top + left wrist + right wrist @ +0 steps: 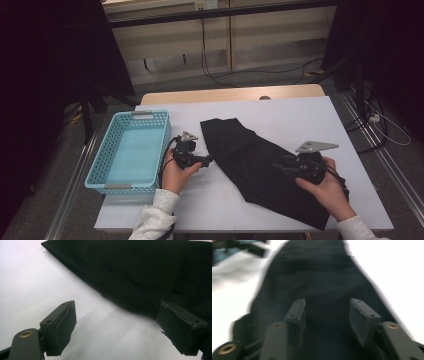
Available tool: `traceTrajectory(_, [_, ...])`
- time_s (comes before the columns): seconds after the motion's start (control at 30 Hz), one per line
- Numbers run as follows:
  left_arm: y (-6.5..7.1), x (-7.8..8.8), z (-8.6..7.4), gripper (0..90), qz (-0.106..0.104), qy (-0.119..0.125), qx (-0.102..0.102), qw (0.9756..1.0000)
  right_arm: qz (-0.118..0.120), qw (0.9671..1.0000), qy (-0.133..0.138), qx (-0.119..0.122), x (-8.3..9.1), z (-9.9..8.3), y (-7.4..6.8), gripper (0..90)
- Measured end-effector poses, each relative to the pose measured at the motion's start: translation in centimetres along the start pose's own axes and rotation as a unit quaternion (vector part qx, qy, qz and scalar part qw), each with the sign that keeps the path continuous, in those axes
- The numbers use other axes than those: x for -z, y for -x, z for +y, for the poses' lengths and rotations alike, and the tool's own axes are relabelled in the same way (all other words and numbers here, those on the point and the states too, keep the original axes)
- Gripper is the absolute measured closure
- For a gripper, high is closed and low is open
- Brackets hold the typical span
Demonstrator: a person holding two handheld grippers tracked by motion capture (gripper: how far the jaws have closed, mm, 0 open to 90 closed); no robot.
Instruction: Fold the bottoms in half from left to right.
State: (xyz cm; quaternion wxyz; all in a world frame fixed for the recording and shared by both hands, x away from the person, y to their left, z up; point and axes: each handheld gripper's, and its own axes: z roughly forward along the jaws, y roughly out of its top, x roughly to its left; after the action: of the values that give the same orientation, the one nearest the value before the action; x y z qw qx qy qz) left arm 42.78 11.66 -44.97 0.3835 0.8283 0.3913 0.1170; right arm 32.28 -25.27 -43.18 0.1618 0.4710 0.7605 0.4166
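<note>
A folded black cloth garment (pixel 260 160) lies slantwise across the white table cover (pixel 300 115), its surface softly creased. The high view takes in the light-blue perforated plastic basket (pixel 131 150) at the table's left. The left gripper view shows the garment's straight edge against bare white. The left gripper (pixel 117 327) has its jaws wide apart beside that edge, holding nothing. The right gripper (pixel 327 315) hovers over the cloth, jaws partly apart, nothing between them.
</note>
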Motion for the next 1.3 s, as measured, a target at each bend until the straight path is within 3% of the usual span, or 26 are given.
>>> traceTrajectory(0.13, [0.1, -0.1, 0.0, 16.0, 0.001, 0.0, -0.003, 1.0, -0.045, 0.9988, -0.01, -0.013, -0.5, -0.6, 2.7, 57.0])
traceTrajectory(0.2, [0.2, -0.1, 0.1, 16.1, 0.003, 0.005, -0.001, 1.0, -0.049, 0.9984, -0.021, -0.017, -1.1, -0.9, 3.3, 61.5])
traceTrajectory(0.4, [0.1, -0.1, 0.1, 16.1, 0.001, 0.0, -0.004, 1.0, -0.078, 0.9962, -0.039, 0.006, -2.6, -0.8, 3.6, 61.3])
traceTrajectory(0.57, [-0.1, 0.1, 0.1, 16.1, 0.0, 0.005, -0.001, 1.0, -0.051, 0.9971, -0.054, 0.017, -3.2, -0.7, 3.1, 87.0])
traceTrajectory(0.63, [-0.1, 0.2, 0.1, 16.1, 0.001, 0.005, 0.0, 1.0, -0.048, 0.9973, -0.054, 0.009, -3.3, -0.6, 3.4, 89.4])
traceTrajectory(0.8, [-0.1, 0.1, 0.2, 16.1, -0.001, 0.006, -0.001, 1.0, -0.055, 0.9979, -0.033, -0.013, -3.2, 0.1, 4.6, 89.6])
traceTrajectory(0.87, [-0.1, 0.1, 0.2, 16.1, -0.001, 0.006, 0.001, 1.0, -0.063, 0.9975, -0.031, -0.011, -3.2, 0.4, 4.9, 89.6])
traceTrajectory(0.97, [-0.2, 0.1, 0.2, 16.1, -0.002, 0.006, 0.002, 1.0, -0.073, 0.9963, -0.045, -0.007, -3.5, 0.2, 5.3, 88.7])
traceTrajectory(1.03, [-0.2, 0.2, 0.2, 16.1, -0.001, 0.006, 0.002, 1.0, -0.063, 0.9967, -0.043, -0.028, -3.6, -0.1, 5.6, 80.8])
traceTrajectory(1.1, [-0.1, 0.2, 0.2, 16.1, -0.001, 0.005, -0.001, 1.0, -0.087, 0.9949, -0.045, -0.023, -3.1, -0.2, 5.7, 75.0])
traceTrajectory(1.17, [-0.1, 0.2, 0.2, 16.1, -0.002, 0.005, -0.001, 1.0, -0.091, 0.995, -0.031, -0.026, -2.3, -0.2, 5.7, 73.0])
traceTrajectory(1.3, [0.0, 0.2, 0.3, 16.1, -0.003, 0.006, -0.002, 1.0, -0.091, 0.9954, -0.027, -0.008, -0.6, -0.5, 5.1, 71.3])
